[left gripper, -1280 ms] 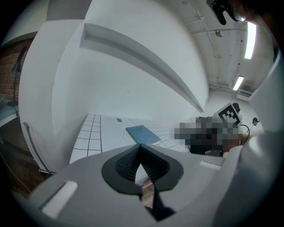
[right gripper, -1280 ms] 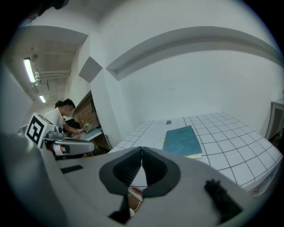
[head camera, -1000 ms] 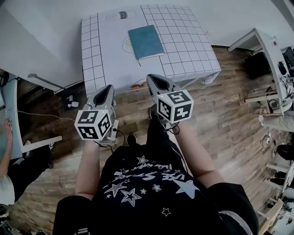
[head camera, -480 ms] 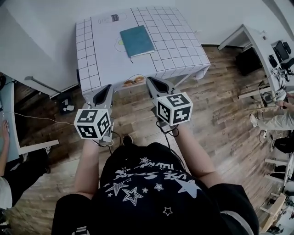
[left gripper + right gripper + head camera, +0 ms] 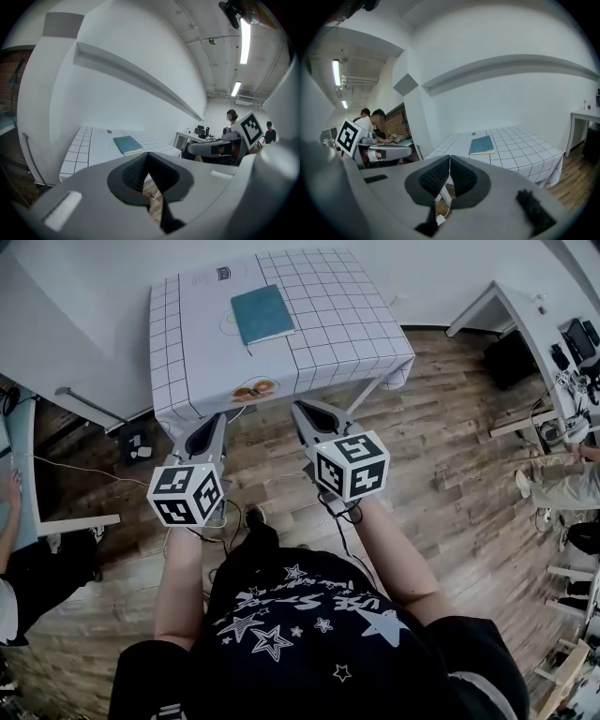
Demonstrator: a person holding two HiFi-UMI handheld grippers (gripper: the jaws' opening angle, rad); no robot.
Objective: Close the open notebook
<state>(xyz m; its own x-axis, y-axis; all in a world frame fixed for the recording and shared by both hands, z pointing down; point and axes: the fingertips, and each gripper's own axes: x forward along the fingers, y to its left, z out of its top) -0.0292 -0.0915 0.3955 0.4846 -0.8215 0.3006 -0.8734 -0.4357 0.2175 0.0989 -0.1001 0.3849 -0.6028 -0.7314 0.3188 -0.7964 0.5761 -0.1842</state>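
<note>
One closed notebook (image 5: 262, 314) lies on the table (image 5: 187, 343), clear of every edge.
Your left gripper (image 5: 209, 429) and right gripper (image 5: 307, 414) hang at its near edge, each with jaws pressed together, empty.

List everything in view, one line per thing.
Table: one, white cloth with a grid pattern, ahead by the wall.
Notebook: one, teal, lying shut on the table's far half.
Desk: one, white, right of the table.
Floor: wood planks, all around.
Seated person: one, left edge.
Second person: one, right edge.
Left gripper: one, grey, jaws together, empty, short of the table.
Right gripper: one, grey, jaws together, empty, alongside.
</note>
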